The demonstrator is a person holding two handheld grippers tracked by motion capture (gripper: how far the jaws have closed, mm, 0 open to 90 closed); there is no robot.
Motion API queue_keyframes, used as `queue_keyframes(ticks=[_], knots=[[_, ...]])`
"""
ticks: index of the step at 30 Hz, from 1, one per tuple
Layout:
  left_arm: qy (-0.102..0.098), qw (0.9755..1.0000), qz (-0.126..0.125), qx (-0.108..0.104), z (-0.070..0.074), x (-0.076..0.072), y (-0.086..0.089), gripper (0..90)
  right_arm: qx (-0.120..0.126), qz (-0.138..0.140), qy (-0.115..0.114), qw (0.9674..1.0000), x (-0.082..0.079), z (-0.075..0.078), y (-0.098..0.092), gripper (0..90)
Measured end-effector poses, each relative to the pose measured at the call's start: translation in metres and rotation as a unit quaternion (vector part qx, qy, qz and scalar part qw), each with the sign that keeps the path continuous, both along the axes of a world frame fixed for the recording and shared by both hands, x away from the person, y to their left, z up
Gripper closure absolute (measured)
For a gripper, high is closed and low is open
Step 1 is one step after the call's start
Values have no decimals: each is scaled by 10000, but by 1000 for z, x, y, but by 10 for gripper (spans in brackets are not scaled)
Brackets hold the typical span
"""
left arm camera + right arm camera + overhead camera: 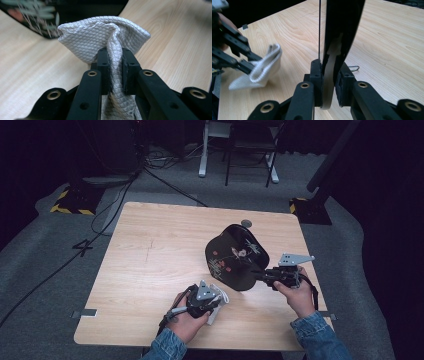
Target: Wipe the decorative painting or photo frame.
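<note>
A black lacquered tray [236,257] painted with flowers stands tilted up on its edge at the right of the wooden table [150,270]. My right gripper [259,274] is shut on its lower right rim. In the right gripper view the jaws [329,67] pinch the tray's pale rim [329,82], and the black tray [342,25] rises above them. My left gripper [215,302] is shut on a bunched white quilted cloth [223,295], just left of and below the tray. The cloth [100,35] fans out past the left gripper's tips [115,53], close to the tray [32,15].
A small grey disc [246,223] lies at the table's far edge behind the tray. A wire clip [354,68] rests on the wood near the right gripper. Cables [115,205] and a chair frame [250,155] are on the floor beyond the table.
</note>
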State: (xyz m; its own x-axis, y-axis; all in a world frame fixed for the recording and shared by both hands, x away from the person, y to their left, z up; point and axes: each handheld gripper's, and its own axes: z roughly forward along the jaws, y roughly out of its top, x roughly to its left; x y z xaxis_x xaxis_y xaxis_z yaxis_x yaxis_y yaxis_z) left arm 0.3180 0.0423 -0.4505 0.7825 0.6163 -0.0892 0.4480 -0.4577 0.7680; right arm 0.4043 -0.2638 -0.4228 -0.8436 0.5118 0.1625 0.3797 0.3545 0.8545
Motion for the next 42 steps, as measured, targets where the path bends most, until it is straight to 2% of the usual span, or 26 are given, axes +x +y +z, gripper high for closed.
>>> queue_keyframes(ticks=[1,2,10,12,16,25,34,42], knots=[[0,10000,0,0,0,0,0,796,-3,5,3,10000,0,0,0,786],[-103,9999,-26,-37,10,0,1,796,-3,7,6,10000,0,0,0,786],[-413,9989,-128,-204,49,5,-3,796,2,24,34,10000,1,0,0,786],[-445,9986,-149,-224,53,6,-5,796,2,24,37,10000,1,1,0,787],[-677,9967,-273,-363,84,14,-13,796,-3,24,37,10000,1,1,0,787],[-1026,9924,-381,-570,131,30,-25,797,-4,-21,34,10000,0,0,1,787],[-1209,9889,-390,-767,155,47,-30,798,-2,-46,22,10000,-3,0,1,787],[-1352,9875,-306,-750,168,64,-43,798,11,-50,20,10000,-3,-1,0,787]])
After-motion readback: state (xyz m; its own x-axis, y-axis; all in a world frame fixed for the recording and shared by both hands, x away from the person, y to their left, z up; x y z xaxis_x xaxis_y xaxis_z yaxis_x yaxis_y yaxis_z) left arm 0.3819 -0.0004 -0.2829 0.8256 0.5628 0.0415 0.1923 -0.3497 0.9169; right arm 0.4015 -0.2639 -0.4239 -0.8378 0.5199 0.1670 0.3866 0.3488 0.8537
